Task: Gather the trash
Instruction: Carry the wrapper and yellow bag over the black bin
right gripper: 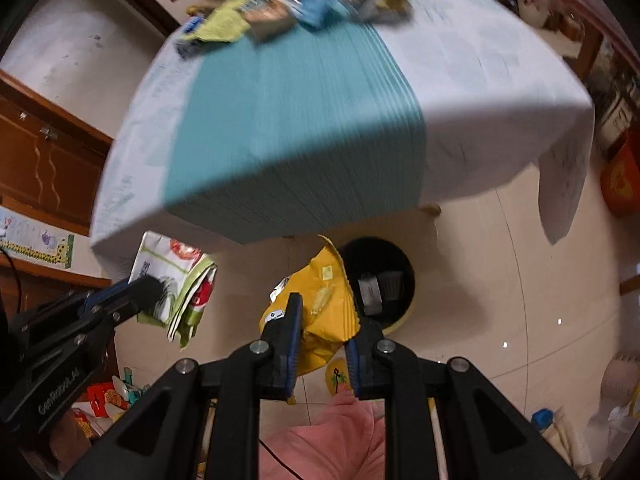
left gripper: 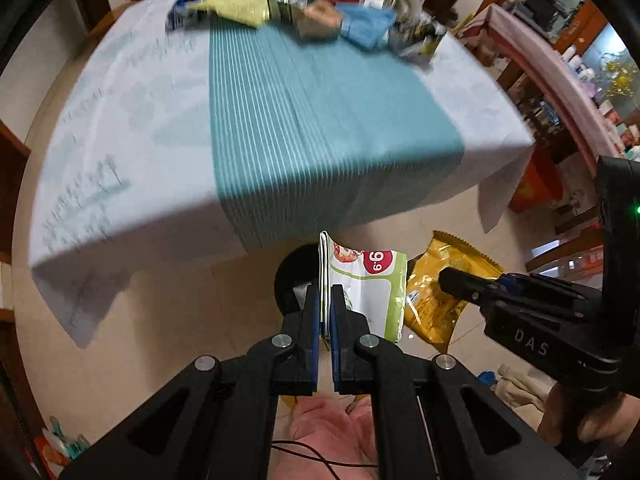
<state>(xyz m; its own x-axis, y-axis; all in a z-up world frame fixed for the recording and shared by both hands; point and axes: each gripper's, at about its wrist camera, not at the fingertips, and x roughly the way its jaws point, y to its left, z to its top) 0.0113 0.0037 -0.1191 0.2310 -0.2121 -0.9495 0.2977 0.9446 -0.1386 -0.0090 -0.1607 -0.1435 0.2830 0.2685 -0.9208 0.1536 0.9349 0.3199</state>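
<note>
My left gripper (left gripper: 326, 292) is shut on a white and green snack wrapper (left gripper: 368, 292), held above the floor in front of the table; the wrapper also shows in the right wrist view (right gripper: 176, 280). My right gripper (right gripper: 328, 312) is shut on a yellow snack bag (right gripper: 324, 308), also seen in the left wrist view (left gripper: 440, 288). A black round bin (right gripper: 380, 276) stands on the floor just beyond both bags; in the left wrist view the bin (left gripper: 296, 272) is partly hidden behind the wrapper. More trash (left gripper: 288, 8) lies at the table's far end.
The table (left gripper: 120, 128) has a white cloth and a teal runner (left gripper: 312, 120); its near edge overhangs the bin. Wooden cabinets (right gripper: 48, 160) stand left, shelves (left gripper: 580, 80) right. An orange container (right gripper: 622, 176) sits on the floor at right. My pink-clad legs (right gripper: 320, 440) are below.
</note>
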